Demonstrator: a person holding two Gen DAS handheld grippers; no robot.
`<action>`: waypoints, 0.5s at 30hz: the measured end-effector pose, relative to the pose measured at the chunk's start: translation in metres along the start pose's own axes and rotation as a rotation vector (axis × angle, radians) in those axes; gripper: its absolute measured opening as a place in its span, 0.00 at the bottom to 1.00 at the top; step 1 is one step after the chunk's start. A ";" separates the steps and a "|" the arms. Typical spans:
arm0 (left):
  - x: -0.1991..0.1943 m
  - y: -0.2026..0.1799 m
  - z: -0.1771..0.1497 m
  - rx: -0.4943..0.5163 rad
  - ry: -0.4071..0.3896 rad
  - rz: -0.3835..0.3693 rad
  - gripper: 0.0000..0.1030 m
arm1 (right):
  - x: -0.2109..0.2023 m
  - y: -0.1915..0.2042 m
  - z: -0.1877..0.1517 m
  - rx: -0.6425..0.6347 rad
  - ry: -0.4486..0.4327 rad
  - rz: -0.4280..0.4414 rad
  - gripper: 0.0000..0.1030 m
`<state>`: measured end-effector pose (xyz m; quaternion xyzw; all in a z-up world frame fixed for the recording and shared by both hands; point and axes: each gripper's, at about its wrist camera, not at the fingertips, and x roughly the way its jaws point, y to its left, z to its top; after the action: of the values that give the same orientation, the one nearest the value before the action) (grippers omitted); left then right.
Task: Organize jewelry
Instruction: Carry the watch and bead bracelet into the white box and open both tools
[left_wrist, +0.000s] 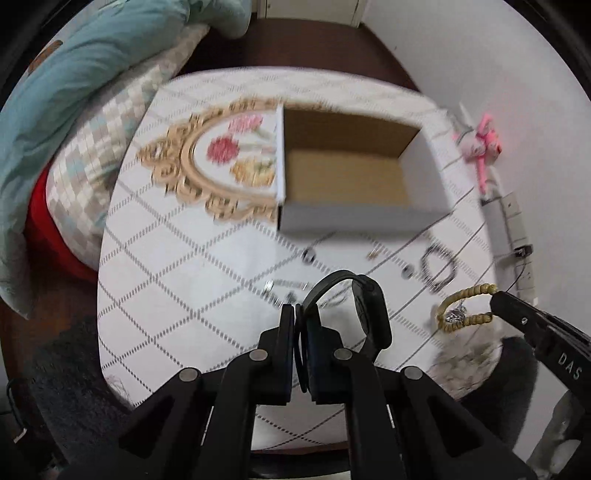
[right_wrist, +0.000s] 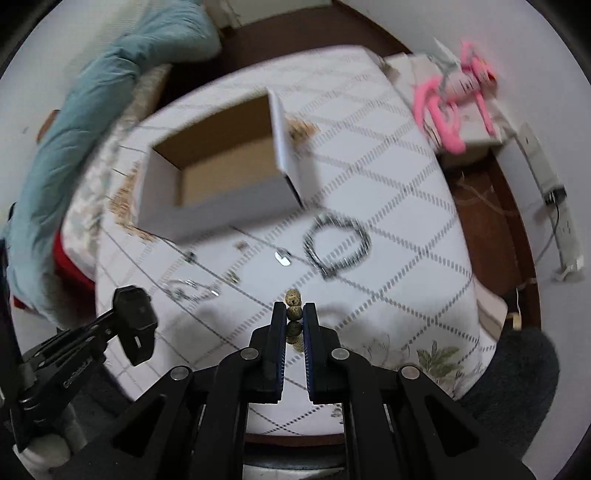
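Black watch pinched in your left jaws, beaded bracelet in your right, both raised to carry to the cardboard box.

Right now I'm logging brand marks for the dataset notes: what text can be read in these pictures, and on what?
"DAS": white letters on the right hand-held gripper arm, in the left wrist view; anything further is cut off.
Raised lettering on the left hand-held gripper arm, in the right wrist view: too blurred to read.
Nothing else readable.
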<state>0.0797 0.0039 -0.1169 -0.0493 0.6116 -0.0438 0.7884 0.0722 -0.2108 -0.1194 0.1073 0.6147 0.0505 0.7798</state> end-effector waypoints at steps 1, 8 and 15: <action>-0.007 -0.002 0.008 -0.002 -0.013 -0.016 0.03 | -0.011 0.005 0.006 -0.014 -0.025 0.014 0.08; -0.010 -0.009 0.067 -0.012 -0.065 -0.064 0.03 | -0.054 0.031 0.066 -0.095 -0.143 0.069 0.08; 0.018 -0.013 0.110 -0.013 -0.040 -0.065 0.03 | -0.024 0.047 0.120 -0.144 -0.114 0.077 0.08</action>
<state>0.1909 -0.0083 -0.1056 -0.0751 0.5941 -0.0645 0.7983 0.1857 -0.1825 -0.0588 0.0772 0.5596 0.1184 0.8167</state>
